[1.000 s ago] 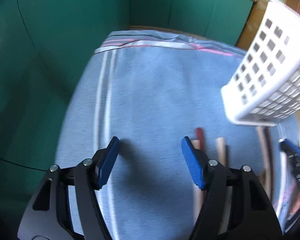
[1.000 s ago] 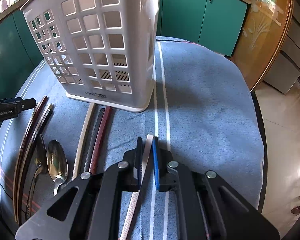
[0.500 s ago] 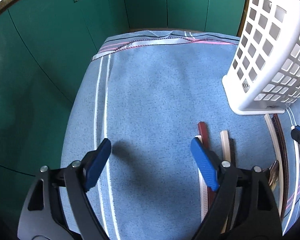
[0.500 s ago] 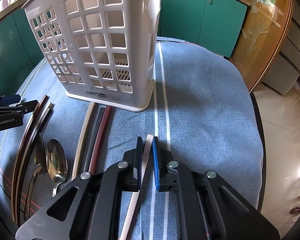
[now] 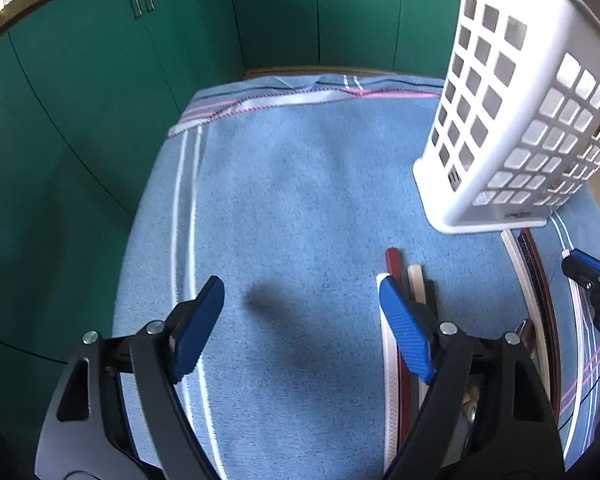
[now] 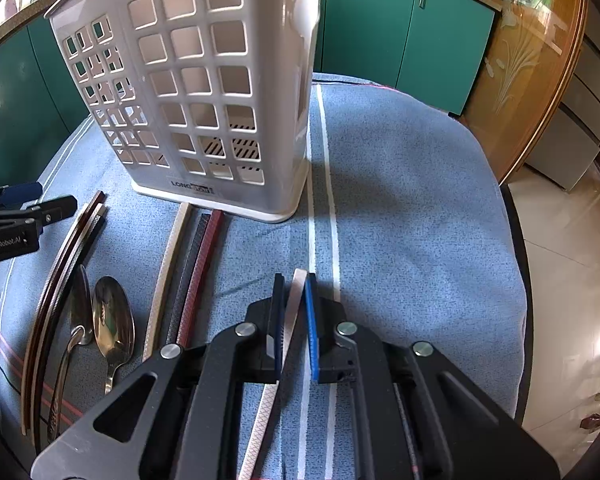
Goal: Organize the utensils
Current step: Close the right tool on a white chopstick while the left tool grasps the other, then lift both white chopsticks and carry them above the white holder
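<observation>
The white chopstick (image 6: 296, 304) sits pinched between the blue pads of the right gripper (image 6: 294, 320), its tip pointing to 12 o'clock, toward the white basket (image 6: 188, 92); that grasp looks the same as a second ago, so the stick is held but not yet carried up. What has changed is on the left: the left gripper (image 5: 300, 320), jaws wide and holding nothing, has swung round, so the basket now stands fuller at its 2 o'clock, with loose chopsticks (image 5: 396, 280) on the blue cloth (image 5: 300, 200) over the counter just by its right pad; two spoons (image 6: 112, 320) lie at 9 o'clock of the right gripper; likely next is a second pick-up.
</observation>
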Demonstrator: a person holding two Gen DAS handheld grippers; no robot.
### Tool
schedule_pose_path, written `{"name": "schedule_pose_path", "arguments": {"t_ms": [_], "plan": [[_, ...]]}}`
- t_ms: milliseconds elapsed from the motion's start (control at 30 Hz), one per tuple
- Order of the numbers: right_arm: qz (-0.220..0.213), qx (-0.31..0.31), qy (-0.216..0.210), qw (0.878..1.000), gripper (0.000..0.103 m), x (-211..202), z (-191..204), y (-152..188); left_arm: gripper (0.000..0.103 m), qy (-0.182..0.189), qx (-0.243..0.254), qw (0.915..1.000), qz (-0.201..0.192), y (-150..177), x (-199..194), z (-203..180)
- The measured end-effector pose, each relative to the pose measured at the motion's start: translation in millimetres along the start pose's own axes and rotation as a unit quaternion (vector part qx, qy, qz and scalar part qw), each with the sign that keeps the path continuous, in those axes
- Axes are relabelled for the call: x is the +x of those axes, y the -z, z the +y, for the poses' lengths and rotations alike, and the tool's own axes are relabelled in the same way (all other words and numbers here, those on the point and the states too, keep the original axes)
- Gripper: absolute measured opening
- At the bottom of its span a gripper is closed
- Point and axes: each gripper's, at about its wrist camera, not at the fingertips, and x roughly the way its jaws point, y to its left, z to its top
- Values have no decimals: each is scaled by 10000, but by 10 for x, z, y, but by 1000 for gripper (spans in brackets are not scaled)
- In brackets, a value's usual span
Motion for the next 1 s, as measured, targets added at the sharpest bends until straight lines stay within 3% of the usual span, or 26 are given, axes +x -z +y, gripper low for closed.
{"name": "schedule_pose_path", "arguments": {"t_ms": [300,500,633,867,900,933,1000], "plan": [[1,-8,16,10000,10,1,-8,-1,79,117,87,9998,110,30,33,-99],[-6,-28,28,10000,10,3,10,8,80,5,34,9999,151,38,66,-91],[-35,-70,29,10000,10,-3,39,26,59,126,-90,9997,167,12,80,-20],[-23,-118,55,9999,10,-7,112,28,34,254,2,9996,136,24,38,-88],[-17,-93,11,10000,10,-7,115,26,17,268,-20,9995,136,21,33,-85],[-26,-35,-48,10000,9,-10,113,21,8,294,-86,9994,150,17,31,-65],[-34,96,-201,9997,8,-19,95,5,6,400,-131,9989,189,14,25,-48]]}}
